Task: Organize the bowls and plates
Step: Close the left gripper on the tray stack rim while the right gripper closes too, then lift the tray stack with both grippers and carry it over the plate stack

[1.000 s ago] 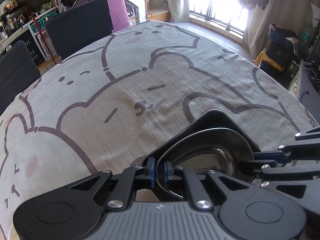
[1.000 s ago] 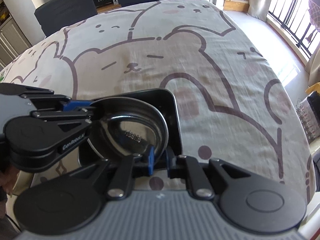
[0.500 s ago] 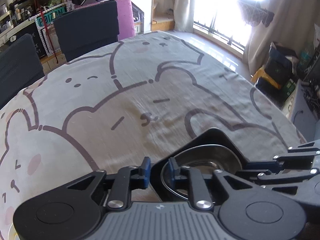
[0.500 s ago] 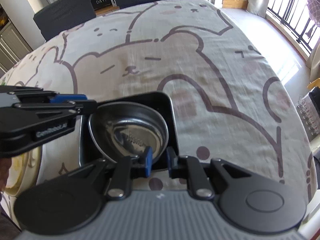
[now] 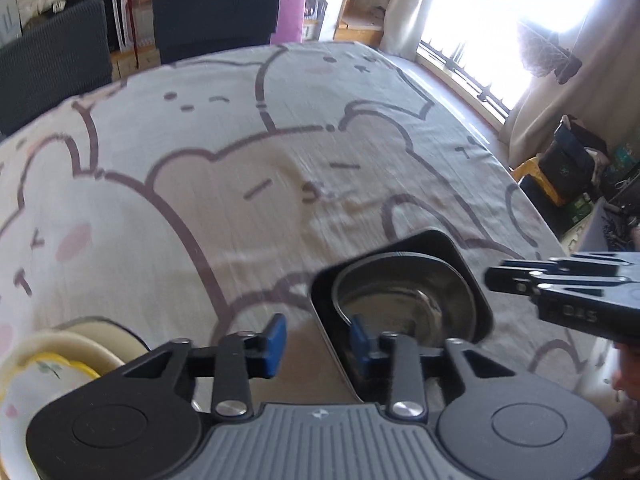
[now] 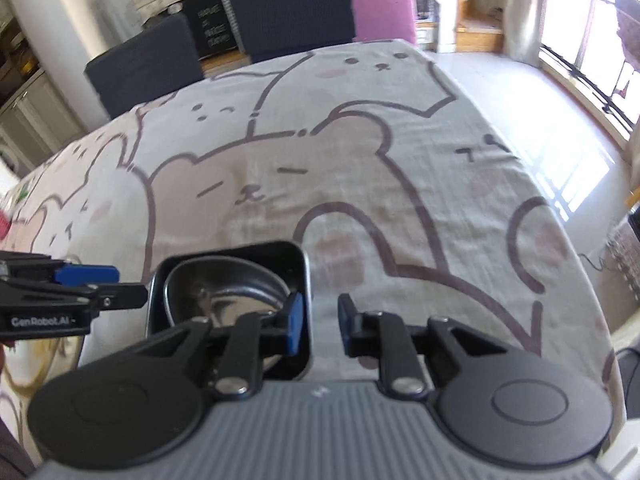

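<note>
At my far left, in the left wrist view, a cream bowl with a yellow rim [image 5: 52,364] sits on the bear-print tablecloth [image 5: 224,184], low and beside my left gripper's [image 5: 316,340] body. That gripper's jaws have just been opening and now stand apart with nothing pinched between the blue pads [image 5: 276,334]. The left pad hangs over bare cloth; the right pad hangs over the near left rim of the black square dish [image 5: 436,240], so the dish's edge runs up through the gap without either pad pressing on it.

The steel bowl [image 5: 404,300] rests nested inside that black dish, just ahead and to the right of my left fingertips. Further right in the same view, my other tool pokes in from the side, level with the bowl's far rim and clear of it.

From the right wrist view the black dish [image 6: 292,250] and its steel bowl [image 6: 224,284] lie ahead and to the left of my right gripper [image 6: 320,324]. Its jaws too have just been opening, though less, and hold nothing: the left pad hovers over the dish's near right corner, the right pad over the tablecloth [image 6: 360,168]. My left tool reaches in from the left edge, its tip just beside the dish's left wall.
</note>
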The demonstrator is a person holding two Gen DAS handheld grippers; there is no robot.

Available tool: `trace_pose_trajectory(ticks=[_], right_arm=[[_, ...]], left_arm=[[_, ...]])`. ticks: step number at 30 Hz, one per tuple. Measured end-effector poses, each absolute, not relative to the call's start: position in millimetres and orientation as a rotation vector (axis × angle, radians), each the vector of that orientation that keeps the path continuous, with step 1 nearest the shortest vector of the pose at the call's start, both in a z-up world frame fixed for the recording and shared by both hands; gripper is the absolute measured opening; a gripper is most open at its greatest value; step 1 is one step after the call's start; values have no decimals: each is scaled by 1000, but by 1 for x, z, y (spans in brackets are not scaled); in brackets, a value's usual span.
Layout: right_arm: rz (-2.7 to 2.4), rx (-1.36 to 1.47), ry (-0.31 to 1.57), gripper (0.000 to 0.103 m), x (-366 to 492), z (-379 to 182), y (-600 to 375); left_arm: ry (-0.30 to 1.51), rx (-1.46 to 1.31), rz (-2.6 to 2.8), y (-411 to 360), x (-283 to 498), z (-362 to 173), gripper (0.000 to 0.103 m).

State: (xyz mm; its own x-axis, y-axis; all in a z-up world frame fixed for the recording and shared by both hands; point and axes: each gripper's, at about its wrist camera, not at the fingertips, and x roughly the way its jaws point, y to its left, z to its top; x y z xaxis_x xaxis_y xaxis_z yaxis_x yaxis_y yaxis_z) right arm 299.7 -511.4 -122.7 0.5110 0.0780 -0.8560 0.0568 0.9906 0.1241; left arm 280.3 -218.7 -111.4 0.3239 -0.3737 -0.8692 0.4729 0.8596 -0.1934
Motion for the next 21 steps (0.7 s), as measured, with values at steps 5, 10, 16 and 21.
trace_pose_trajectory(ticks=[5,10,16,21], right_arm=[[59,71,1052,17,306,-130,-503],[65,23,1078,12,312,-138,-498],[89,0,1105,8,316,-143,-499],[102,0,1119,5,319,-145,-498]], left_arm=[[1135,112,-557,-222,273,-118,24],[1170,98,-546,-222,274,-127,24],[1195,71,-545,-223,277,-134,18],[1212,38,-540,-224,279,-139,14]])
